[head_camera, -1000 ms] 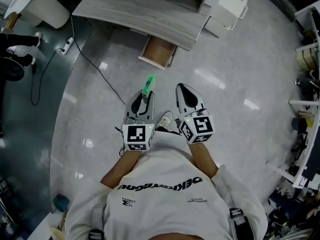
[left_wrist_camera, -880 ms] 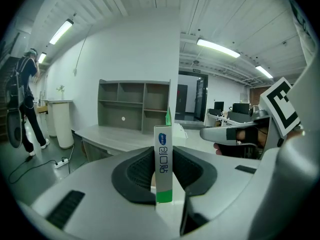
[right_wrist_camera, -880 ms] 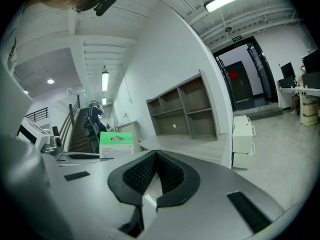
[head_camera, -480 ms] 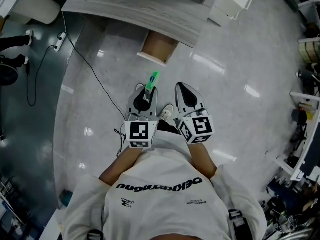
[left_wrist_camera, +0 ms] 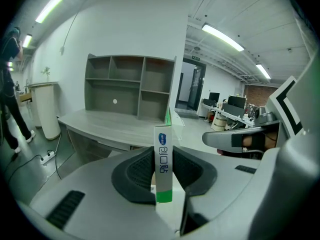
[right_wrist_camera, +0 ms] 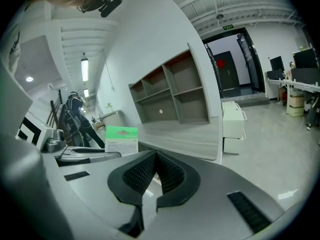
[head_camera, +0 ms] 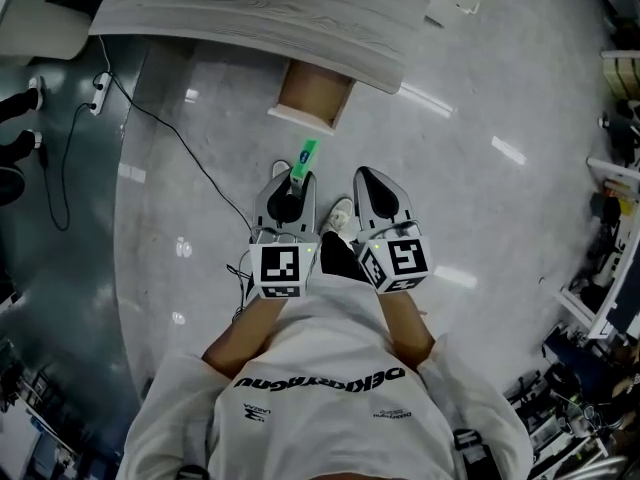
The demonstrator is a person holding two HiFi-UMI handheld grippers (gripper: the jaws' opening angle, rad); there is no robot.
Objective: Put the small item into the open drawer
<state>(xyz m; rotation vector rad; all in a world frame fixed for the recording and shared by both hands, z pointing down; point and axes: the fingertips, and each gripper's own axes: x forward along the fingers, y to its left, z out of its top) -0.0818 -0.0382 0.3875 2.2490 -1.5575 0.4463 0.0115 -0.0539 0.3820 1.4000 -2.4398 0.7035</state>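
The small item is a thin white box with green ends [head_camera: 307,153]; it stands upright between the pads of my left gripper [head_camera: 291,182], which is shut on it. In the left gripper view the box [left_wrist_camera: 164,164] fills the gap between the jaws. My right gripper [head_camera: 366,176] is beside the left one, shut and empty; its pads [right_wrist_camera: 141,171] meet in the right gripper view. The open wooden drawer [head_camera: 312,96] juts out from under the grey desk [head_camera: 250,13], a short way ahead of both grippers over the floor.
A black cable [head_camera: 190,158] runs across the floor from a power strip [head_camera: 100,81] at the left. A grey shelf unit [left_wrist_camera: 130,86] stands on the desk. A white cabinet [right_wrist_camera: 234,116] stands right of the desk. Cluttered shelving [head_camera: 610,278] lines the far right.
The desk and drawer have come nearer to both grippers in the head view. The box stays gripped in the left gripper, the right gripper stays shut beside it.
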